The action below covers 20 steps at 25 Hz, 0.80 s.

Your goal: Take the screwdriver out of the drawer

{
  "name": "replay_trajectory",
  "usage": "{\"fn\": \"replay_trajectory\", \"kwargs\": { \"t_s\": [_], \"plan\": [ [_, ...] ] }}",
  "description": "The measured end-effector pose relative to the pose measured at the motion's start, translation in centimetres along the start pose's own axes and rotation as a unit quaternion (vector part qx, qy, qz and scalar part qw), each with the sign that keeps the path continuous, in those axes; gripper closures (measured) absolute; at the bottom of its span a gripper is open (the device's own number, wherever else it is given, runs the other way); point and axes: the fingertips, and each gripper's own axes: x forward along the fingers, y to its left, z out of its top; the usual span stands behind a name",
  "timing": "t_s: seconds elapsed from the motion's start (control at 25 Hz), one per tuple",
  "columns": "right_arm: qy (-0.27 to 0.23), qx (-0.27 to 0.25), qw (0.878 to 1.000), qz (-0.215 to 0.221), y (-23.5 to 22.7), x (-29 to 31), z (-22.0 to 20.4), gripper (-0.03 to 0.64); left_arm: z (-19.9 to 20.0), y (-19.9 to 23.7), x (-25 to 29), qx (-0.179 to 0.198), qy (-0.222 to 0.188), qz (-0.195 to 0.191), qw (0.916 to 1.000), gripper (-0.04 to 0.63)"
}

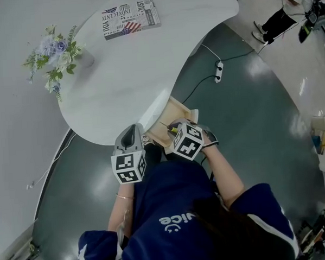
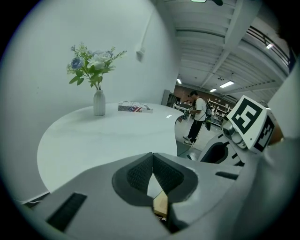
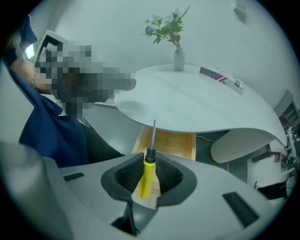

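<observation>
Here, my right tongs [image 3: 149, 164] clamp the slim yellow-handled, steel-shafted screwdriver [image 3: 146, 174] by its handle, a tool I judge light, stiff and slightly slippery, over the open pale wooden drawer [image 3: 168, 143] beneath the white desk [image 3: 197, 103]; my left tongs [image 2: 153, 171] are closed, empty.

Indoor workshop or lab hall: exposed ribbed ceiling [image 2: 211, 51] with strip lights [image 2: 226, 85], polished grey floor [image 1: 260, 127], trailing white power strip [image 1: 218, 71], curved white worktop [image 1: 148, 57].

The right gripper [image 3: 149, 165] clamps the yellow handle of a screwdriver [image 3: 146, 180], whose shaft points out over the open wooden drawer [image 3: 172, 144]. Beyond, the white surface [image 3: 187, 105] carries a flower vase [image 3: 178, 58] and a book [image 3: 221, 77].
</observation>
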Motion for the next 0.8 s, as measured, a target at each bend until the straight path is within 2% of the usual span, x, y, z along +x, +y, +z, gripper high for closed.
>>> {"fn": "replay_trajectory", "kwargs": {
  "t_s": [0.24, 0.36, 0.48, 0.6, 0.8],
  "plan": [
    [-0.037, 0.061, 0.997, -0.024, -0.8, -1.6, 1.0, 0.534, 0.9, -0.5, 0.6, 0.015, -0.006, -0.019, 0.9997, 0.591],
    [-0.075, 0.097, 0.991, -0.049, -1.8, -2.9, 1.8, 0.534, 1.3, -0.8, 0.8, 0.020, -0.007, -0.029, 0.9994, 0.591],
    [-0.119, 0.117, 0.982, -0.089, -3.0, -4.2, 2.6, 0.534, 1.7, -0.8, 1.1, 0.025, -0.009, -0.037, 0.9990, 0.591],
    [-0.142, 0.139, 0.972, -0.126, -4.0, -5.3, 2.7, 0.534, 2.2, -1.1, 1.5, 0.030, -0.012, -0.048, 0.9983, 0.591],
    [-0.188, 0.195, 0.947, -0.172, -5.5, -7.3, 3.0, 0.534, 2.8, -1.8, 1.9, 0.040, -0.015, -0.064, 0.9970, 0.591]
  ]
}}
